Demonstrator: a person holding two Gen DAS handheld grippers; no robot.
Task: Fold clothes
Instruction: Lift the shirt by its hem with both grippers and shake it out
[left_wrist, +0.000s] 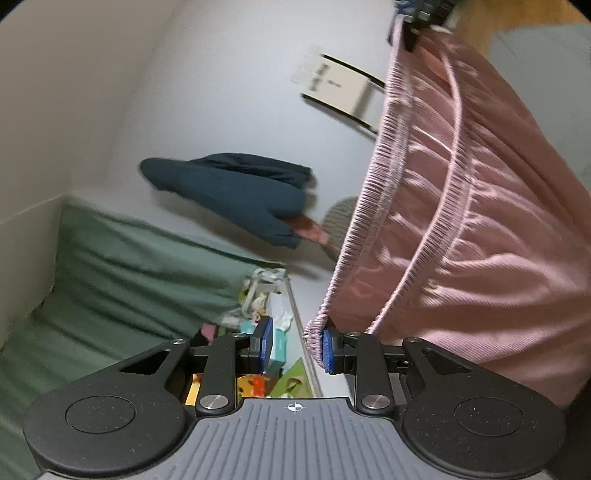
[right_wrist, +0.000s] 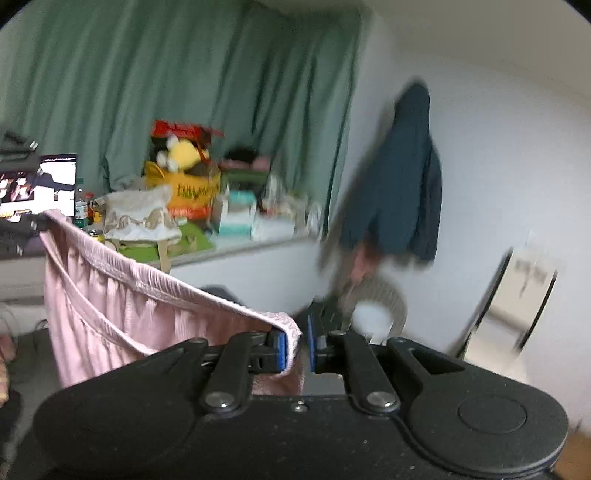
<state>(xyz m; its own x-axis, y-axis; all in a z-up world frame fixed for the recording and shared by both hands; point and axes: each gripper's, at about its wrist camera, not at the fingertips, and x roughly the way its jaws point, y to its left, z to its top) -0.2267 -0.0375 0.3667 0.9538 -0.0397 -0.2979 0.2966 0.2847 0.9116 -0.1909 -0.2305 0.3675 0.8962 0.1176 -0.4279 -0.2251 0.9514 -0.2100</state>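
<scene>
A pink garment (left_wrist: 480, 221) with a gathered elastic waistband (left_wrist: 373, 192) hangs in the air, stretched between both grippers. In the left wrist view my left gripper (left_wrist: 295, 347) stands open, with the waistband's end hooked over its right fingertip (left_wrist: 328, 350). My right gripper (left_wrist: 421, 22) holds the other end at the top. In the right wrist view the garment (right_wrist: 110, 302) droops to the left. Its waistband corner sits between the nearly closed fingers of my right gripper (right_wrist: 295, 349), wrapped over the left pad (right_wrist: 281, 349). The left gripper (right_wrist: 18, 229) is a dark shape at the far left.
A dark teal jacket (right_wrist: 399, 184) hangs on the white wall, with a round grey object (right_wrist: 384, 299) below it. A green curtain (right_wrist: 184, 74) backs a ledge (right_wrist: 258, 245) crowded with a yellow basket (right_wrist: 188, 192), boxes and bottles. A lit screen (right_wrist: 40, 188) is left, a pale bag (right_wrist: 513, 295) right.
</scene>
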